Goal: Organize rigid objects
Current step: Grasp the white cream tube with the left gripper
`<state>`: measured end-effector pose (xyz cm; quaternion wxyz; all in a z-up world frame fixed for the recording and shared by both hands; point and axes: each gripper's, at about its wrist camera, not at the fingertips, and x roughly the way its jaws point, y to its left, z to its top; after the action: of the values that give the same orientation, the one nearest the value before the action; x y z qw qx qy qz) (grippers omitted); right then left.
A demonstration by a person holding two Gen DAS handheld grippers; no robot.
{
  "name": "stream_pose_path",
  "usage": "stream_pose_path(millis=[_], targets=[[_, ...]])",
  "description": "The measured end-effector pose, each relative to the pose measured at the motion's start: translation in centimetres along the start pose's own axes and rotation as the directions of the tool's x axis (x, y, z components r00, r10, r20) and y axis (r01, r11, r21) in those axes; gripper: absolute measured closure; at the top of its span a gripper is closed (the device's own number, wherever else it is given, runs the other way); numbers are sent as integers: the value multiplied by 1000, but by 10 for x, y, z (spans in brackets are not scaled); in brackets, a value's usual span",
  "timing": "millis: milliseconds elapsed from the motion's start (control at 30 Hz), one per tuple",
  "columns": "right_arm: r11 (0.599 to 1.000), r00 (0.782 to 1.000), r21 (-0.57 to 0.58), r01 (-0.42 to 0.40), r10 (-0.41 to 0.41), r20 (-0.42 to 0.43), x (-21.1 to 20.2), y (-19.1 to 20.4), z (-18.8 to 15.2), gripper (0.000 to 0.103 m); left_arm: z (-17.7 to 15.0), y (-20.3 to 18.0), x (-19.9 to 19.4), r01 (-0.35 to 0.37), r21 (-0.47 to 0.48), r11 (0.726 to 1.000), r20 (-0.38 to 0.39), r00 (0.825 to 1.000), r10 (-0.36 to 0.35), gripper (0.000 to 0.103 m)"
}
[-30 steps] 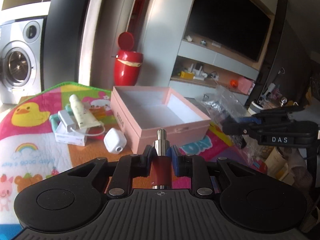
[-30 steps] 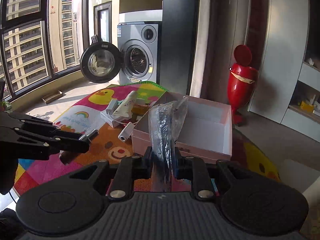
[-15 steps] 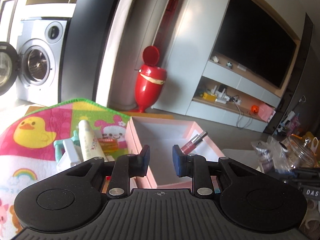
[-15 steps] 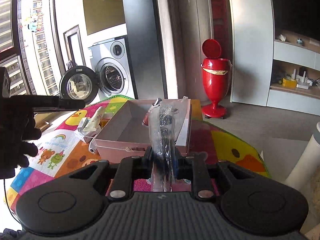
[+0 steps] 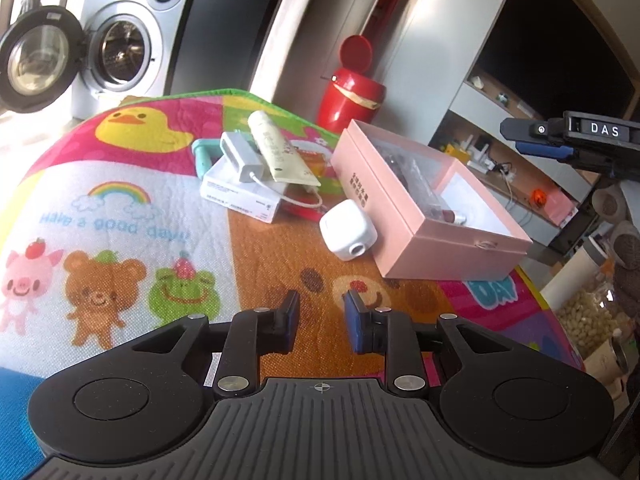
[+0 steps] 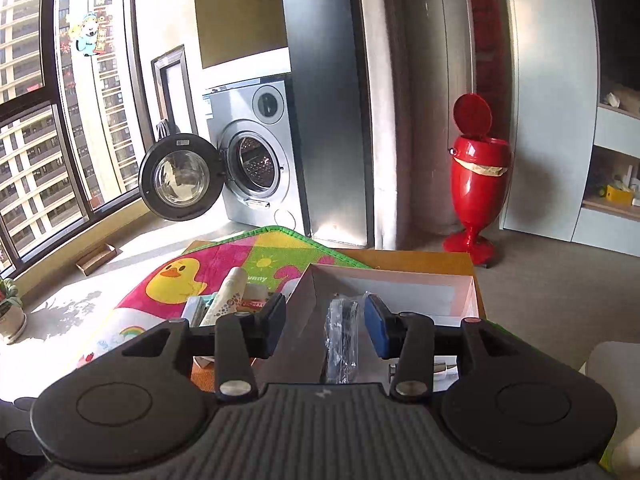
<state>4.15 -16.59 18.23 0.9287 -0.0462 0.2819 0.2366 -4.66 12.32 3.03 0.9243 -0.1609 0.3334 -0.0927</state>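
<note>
We are holding the left claw spread and empty over the play mat, with the white charger just ahead, touching the pink box. The right claw is opening above the box; the plastic packet is sitting between its pads, apparently released. We are advising a straight withdrawal so the packet stays inside.
</note>
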Motion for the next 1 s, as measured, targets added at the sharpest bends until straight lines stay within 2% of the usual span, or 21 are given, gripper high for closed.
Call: stream_pose_path(millis=[67, 167, 267, 333, 467, 600, 667, 733, 800, 867, 1000], targets=[[997, 1000, -81, 14, -16, -14, -7, 14, -25, 48, 5, -2, 6, 22, -11, 1000, 5, 1000, -22, 76], [991, 998, -134, 7, -16, -68, -10, 26, -52, 47, 18, -4, 15, 50, -30, 998, 29, 998, -49, 76], [990, 994, -138, -26, 10, -112, -9, 32, -66, 47, 37, -1, 23, 1, -32, 999, 86, 996, 1, 76], [987, 995, -157, -38, 22, -102, -9, 37, -66, 47, 50, 6, 27, -42, -57, 997, 129, 990, 49, 76], [980, 996, -191, -58, 42, -85, 3, 52, -57, 47, 79, 22, 38, -70, -107, 992, 169, 982, 87, 76], [980, 994, -181, -78, 61, -95, 22, 67, -55, 47, 112, 23, 68, -81, -124, 989, 115, 989, 95, 76], [978, 992, -187, -87, 69, -104, 27, 75, -58, 47, 124, 17, 89, -126, -88, 988, 69, 989, 133, 76], [974, 991, -206, -95, 73, -109, 27, 80, -62, 47, 134, 15, 108, -191, -63, 980, 39, 980, 193, 76], [968, 992, -232, -96, 73, -106, 23, 80, -66, 47, 138, 16, 123, -212, -64, 975, 16, 977, 213, 75], [966, 993, -245, -87, 63, -103, 22, 79, -64, 47, 137, 17, 133, -222, -53, 974, 4, 975, 222, 65], [966, 996, -251, -57, 36, -86, 23, 74, -60, 47, 127, 11, 132, -233, 24, 972, 44, 972, 232, 64]])
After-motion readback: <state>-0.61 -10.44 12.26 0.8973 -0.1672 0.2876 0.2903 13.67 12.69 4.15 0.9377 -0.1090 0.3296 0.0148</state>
